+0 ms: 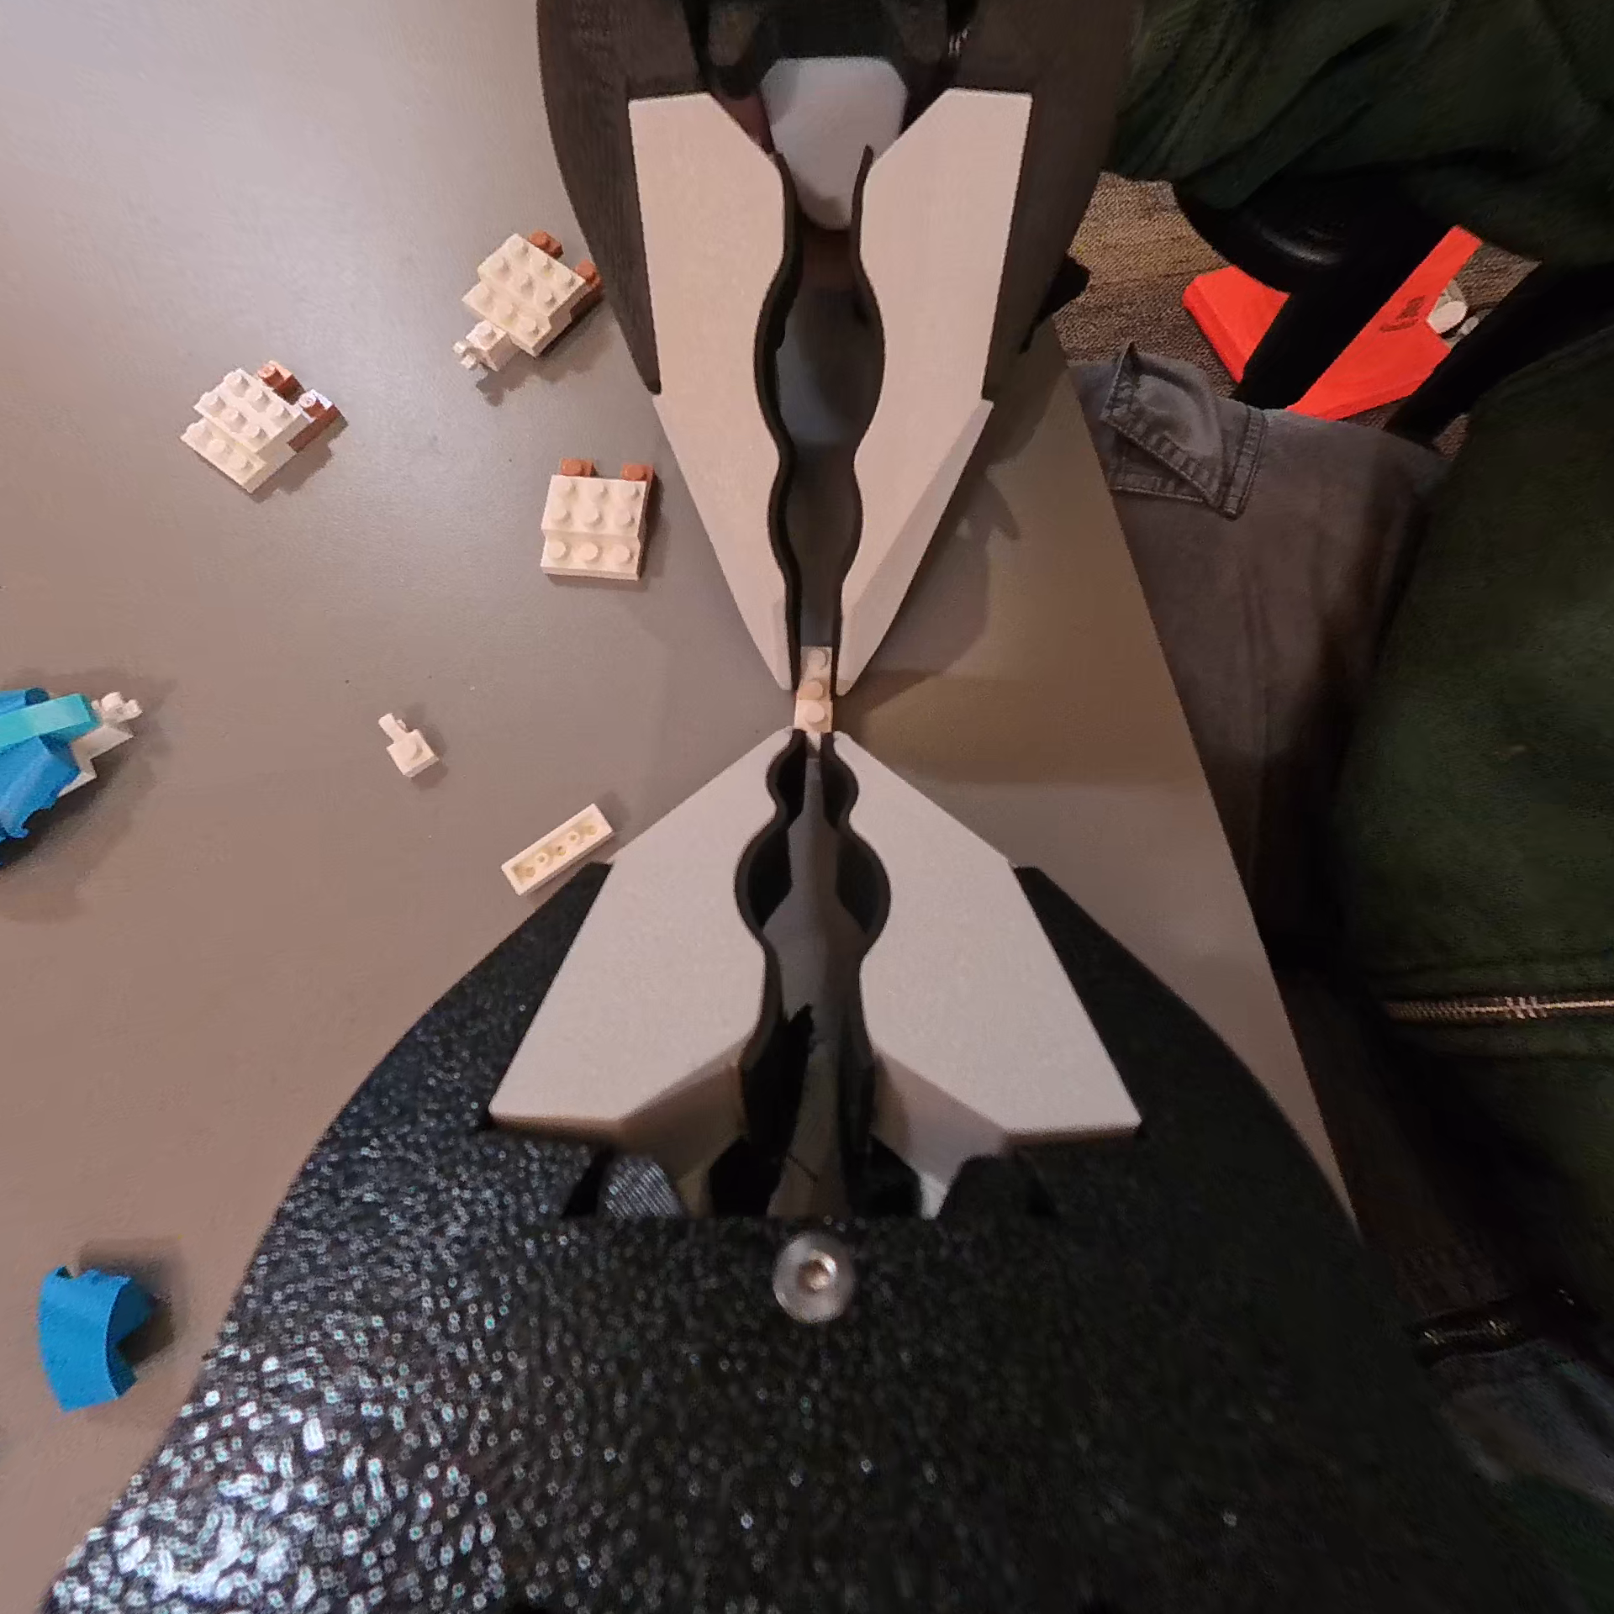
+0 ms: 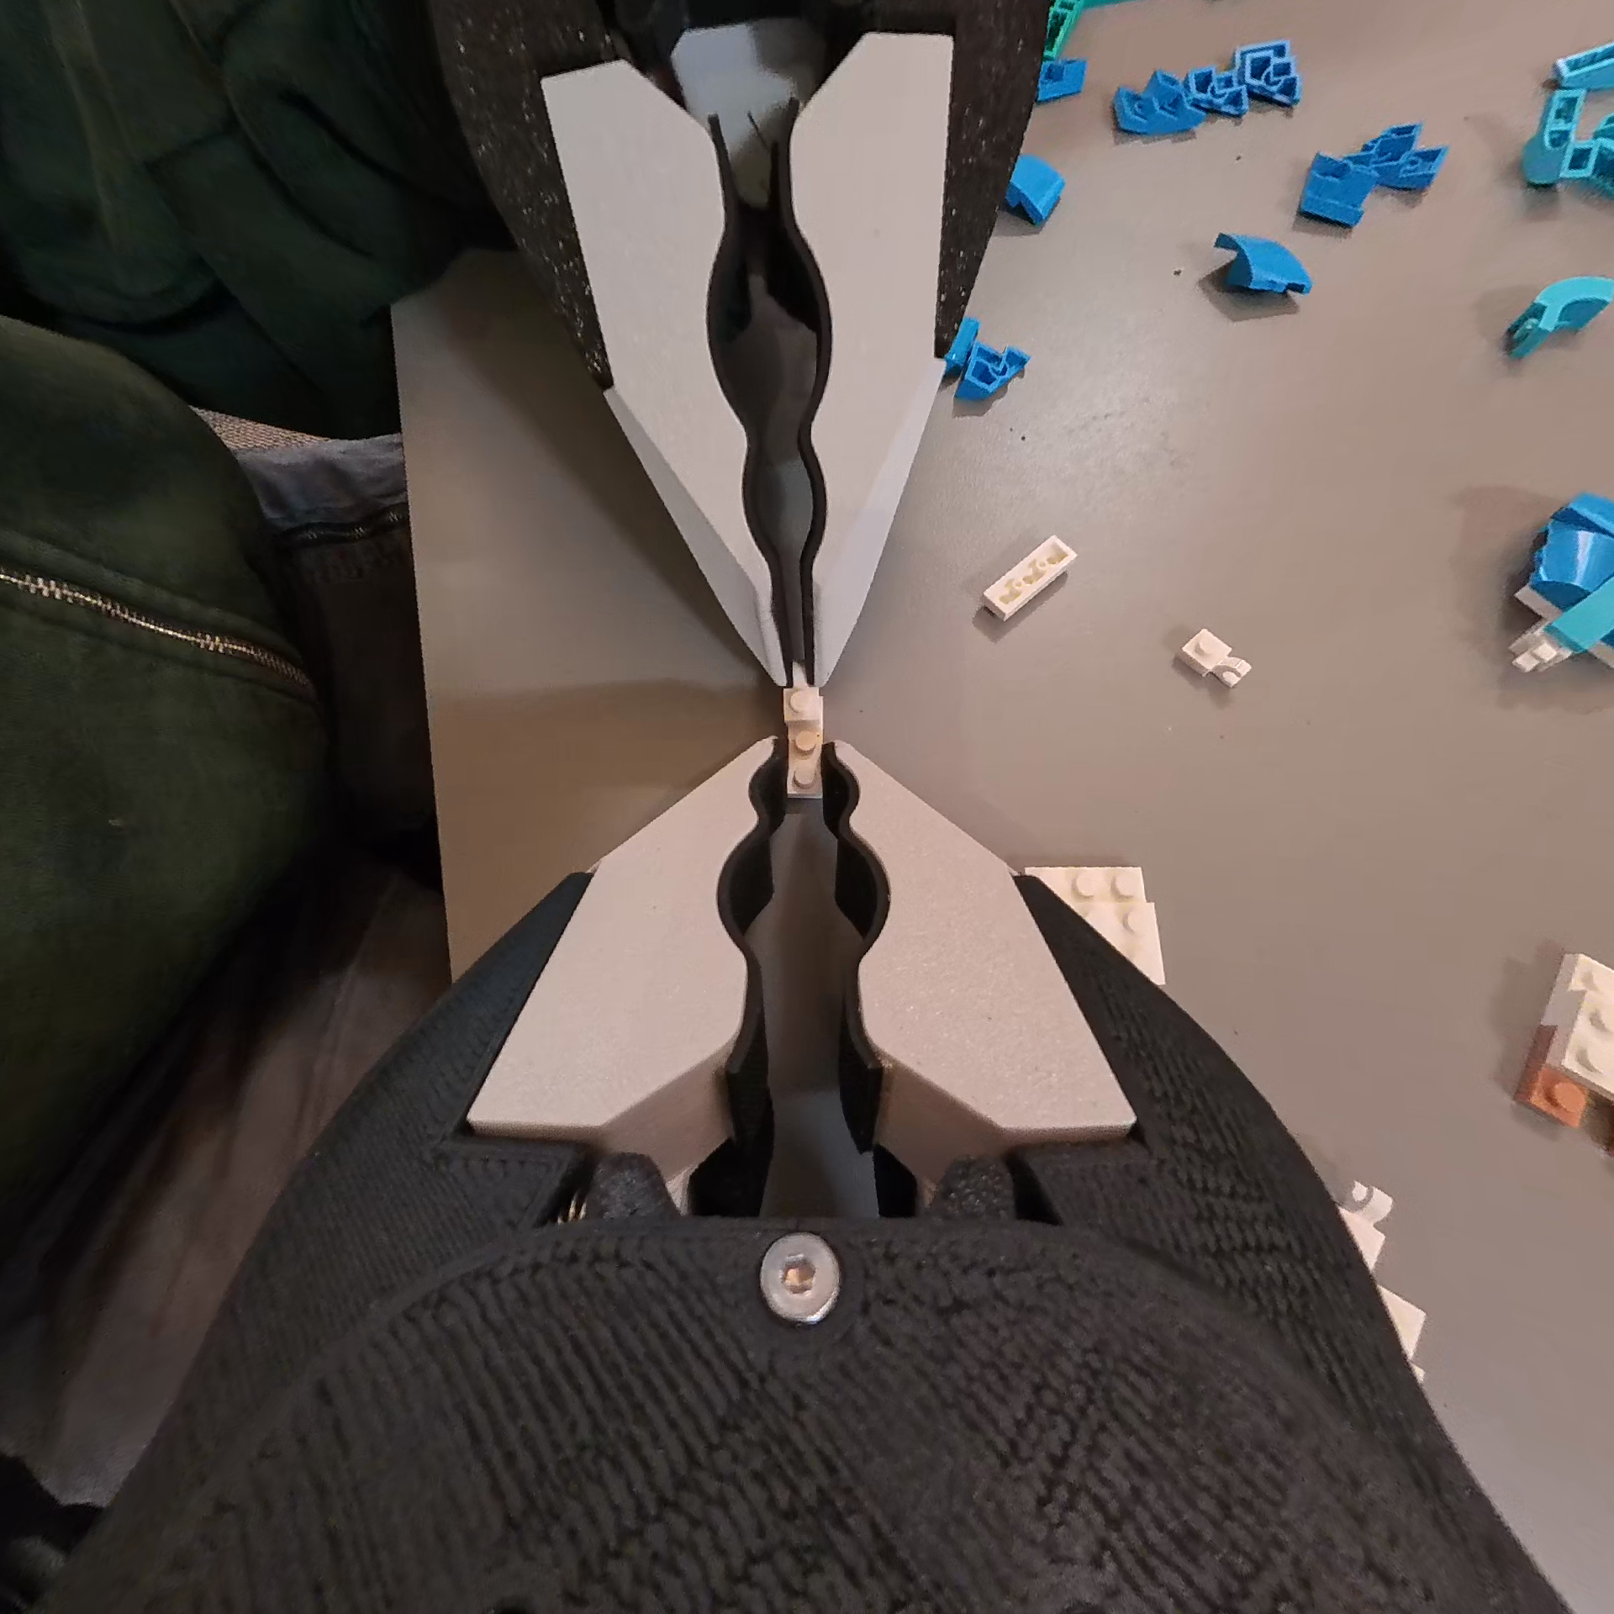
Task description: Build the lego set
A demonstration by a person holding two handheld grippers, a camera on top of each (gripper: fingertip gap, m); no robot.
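Between both claws [image 1: 813, 741] [image 2: 802, 749], one white brick piece [image 1: 817, 699]

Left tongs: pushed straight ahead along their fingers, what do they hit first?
The small white brick piece pinched at their tips, then the right tongs facing them tip to tip and gripping the piece's other end. Depth looks matched, though it is hard to confirm.

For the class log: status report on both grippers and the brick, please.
Left gripper and right gripper tip to tip, each clamping the small white studded brick piece. Over grey table edge. Loose white plate nearby.
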